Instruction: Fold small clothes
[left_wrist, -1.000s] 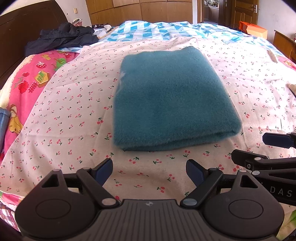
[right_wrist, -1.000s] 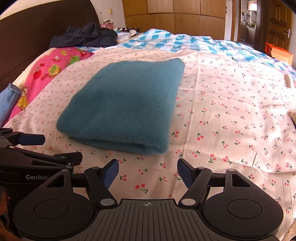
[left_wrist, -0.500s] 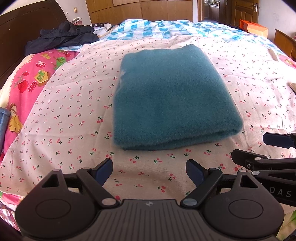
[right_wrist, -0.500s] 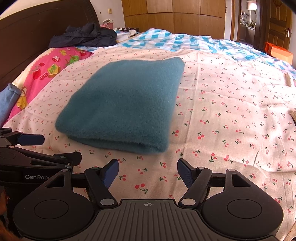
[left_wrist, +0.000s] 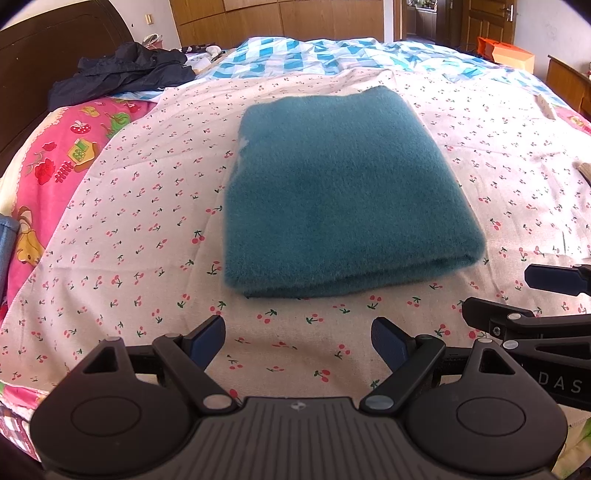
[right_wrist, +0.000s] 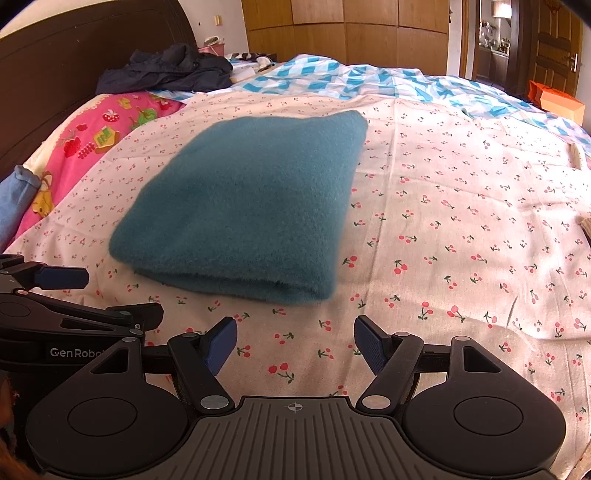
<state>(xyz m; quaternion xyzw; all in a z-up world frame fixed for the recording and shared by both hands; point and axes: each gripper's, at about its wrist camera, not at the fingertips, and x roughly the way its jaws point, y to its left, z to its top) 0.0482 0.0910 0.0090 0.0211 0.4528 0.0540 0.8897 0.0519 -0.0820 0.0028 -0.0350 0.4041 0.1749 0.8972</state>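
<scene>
A teal fleece garment (left_wrist: 343, 192) lies folded into a flat rectangle on the cherry-print sheet (left_wrist: 147, 206); it also shows in the right wrist view (right_wrist: 247, 206). My left gripper (left_wrist: 298, 341) is open and empty, just short of the fold's near edge. My right gripper (right_wrist: 295, 345) is open and empty, near the fold's near right corner. Each gripper shows at the edge of the other's view: the right one in the left wrist view (left_wrist: 532, 291) and the left one in the right wrist view (right_wrist: 92, 291).
A dark jacket (left_wrist: 122, 70) lies by the headboard (left_wrist: 55, 48). A pink cartoon-print cover (left_wrist: 55, 162) is at the left, a blue checked quilt (left_wrist: 332, 55) at the far end. An orange box (left_wrist: 506, 55) sits beyond the bed.
Both grippers have eased back very slightly from the folded garment. Both stay open, and the garment has not moved.
</scene>
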